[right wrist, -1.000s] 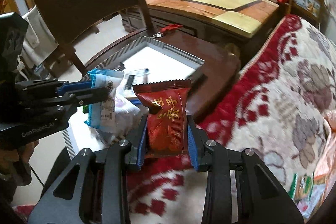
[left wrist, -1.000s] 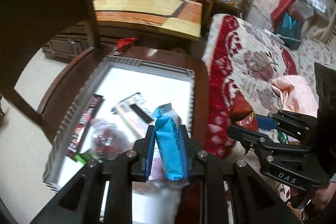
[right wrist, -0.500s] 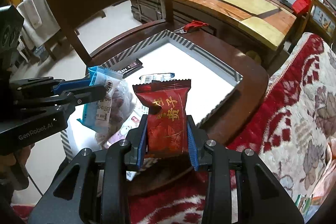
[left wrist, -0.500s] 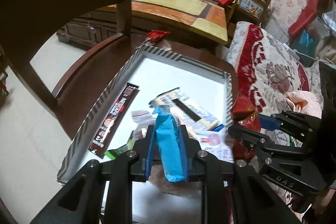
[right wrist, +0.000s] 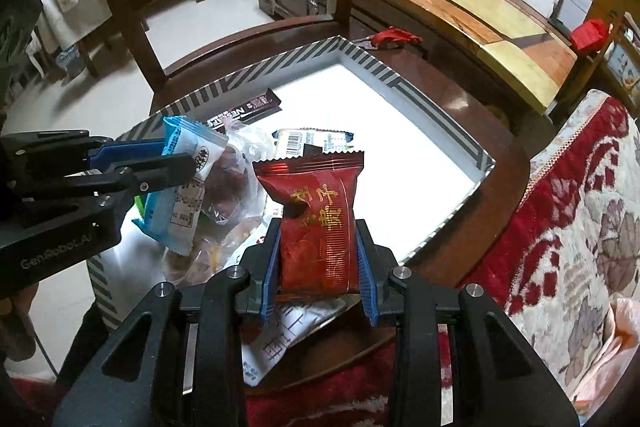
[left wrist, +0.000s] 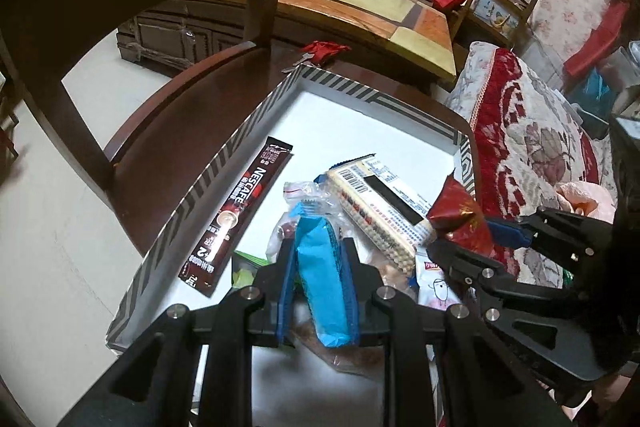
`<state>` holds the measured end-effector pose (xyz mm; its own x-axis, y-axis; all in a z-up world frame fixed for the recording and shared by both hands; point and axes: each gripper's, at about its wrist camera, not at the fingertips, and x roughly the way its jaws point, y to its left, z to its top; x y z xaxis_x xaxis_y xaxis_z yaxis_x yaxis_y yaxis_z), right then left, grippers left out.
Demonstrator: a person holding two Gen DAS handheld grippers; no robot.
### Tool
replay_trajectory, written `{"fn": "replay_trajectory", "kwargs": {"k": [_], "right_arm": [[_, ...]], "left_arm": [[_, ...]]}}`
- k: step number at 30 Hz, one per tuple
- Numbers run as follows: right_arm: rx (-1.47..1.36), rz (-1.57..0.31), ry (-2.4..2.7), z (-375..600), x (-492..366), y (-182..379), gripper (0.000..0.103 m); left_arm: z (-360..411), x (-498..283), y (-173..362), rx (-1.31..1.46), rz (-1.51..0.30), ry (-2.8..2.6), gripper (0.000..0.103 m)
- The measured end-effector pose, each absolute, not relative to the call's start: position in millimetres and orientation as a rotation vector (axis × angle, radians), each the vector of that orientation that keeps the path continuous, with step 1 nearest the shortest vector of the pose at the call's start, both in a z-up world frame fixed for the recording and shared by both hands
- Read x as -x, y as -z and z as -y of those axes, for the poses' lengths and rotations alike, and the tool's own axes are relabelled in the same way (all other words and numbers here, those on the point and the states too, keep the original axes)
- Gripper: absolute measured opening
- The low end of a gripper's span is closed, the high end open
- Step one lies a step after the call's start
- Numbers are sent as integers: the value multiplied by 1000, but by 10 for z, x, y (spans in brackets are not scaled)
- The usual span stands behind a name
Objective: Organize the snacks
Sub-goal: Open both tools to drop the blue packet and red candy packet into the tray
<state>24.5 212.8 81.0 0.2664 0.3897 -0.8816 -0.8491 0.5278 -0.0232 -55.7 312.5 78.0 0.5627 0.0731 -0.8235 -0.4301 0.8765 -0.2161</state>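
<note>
one tray point(left wrist: 224, 163), two tongs-held snack packets point(left wrist: 322, 279)

left gripper point(left wrist: 318, 279) clamped, right gripper point(right wrist: 318, 259) clamped

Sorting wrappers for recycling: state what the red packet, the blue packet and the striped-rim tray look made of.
Red crimped snack packet: glossy plastic film, probably foil-lined; it glints. Blue-and-white snack packet: smooth plastic film with serrated ends. White tray with striped rim: looks like matte printed cardboard, thin flat walls; uncertain.

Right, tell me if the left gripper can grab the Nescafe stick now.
Probably not: the left gripper is shut on the blue packet, so its fingers are full, though the Nescafe stick lies uncovered nearby.
</note>
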Motion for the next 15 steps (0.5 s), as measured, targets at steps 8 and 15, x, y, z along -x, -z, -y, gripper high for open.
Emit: {"fn": "replay_trajectory", "kwargs": {"k": [8,15], "right_arm": [[600,-963,-888,-2188,-246,-793,32],[610,-959,-874,-2201,-249,-788,33]], "left_arm": [[-3125,550,-781,427,-929,-307,24],[-3136,564,-788,430,-925,-315,25]]}}
